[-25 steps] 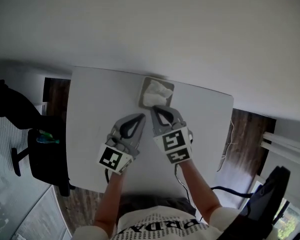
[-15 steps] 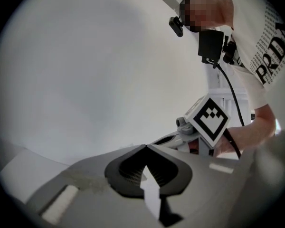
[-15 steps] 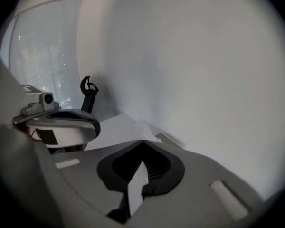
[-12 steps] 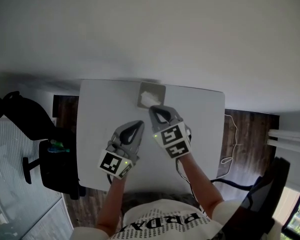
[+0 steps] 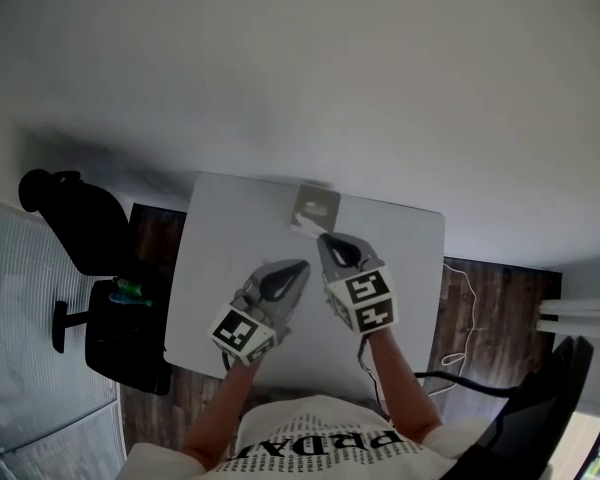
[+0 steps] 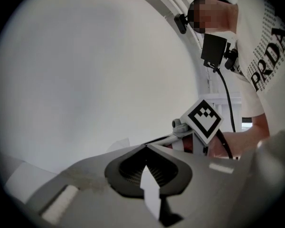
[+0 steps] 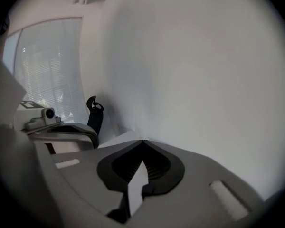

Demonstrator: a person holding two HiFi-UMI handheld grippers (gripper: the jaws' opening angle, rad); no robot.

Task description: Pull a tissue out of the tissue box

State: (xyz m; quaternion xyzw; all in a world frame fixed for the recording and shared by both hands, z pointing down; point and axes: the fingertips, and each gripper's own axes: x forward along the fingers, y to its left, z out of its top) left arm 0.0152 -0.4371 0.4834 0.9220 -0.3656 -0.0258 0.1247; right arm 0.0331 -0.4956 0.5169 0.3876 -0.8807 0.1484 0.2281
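A grey tissue box [image 5: 316, 208] stands at the far edge of the white table [image 5: 225, 238], and a white tissue [image 5: 304, 221] sticks out of its top. My right gripper [image 5: 326, 236] hovers just in front of the box, shut, its tip close to the tissue's near edge. No tissue shows between its pads in the right gripper view [image 7: 142, 140]. My left gripper [image 5: 302, 264] is beside it, a little nearer to me, and is also shut with nothing in it [image 6: 145, 146]. The box is hidden behind the jaws in both gripper views.
A black chair [image 5: 75, 218] and a dark stool with small items [image 5: 120, 313] stand left of the table on the wood floor. A cable [image 5: 458, 298] trails on the floor at the right. A plain white wall rises behind the table.
Both grippers have lifted off the table together, still shut. The head camera has also risen, so the table and box look smaller.
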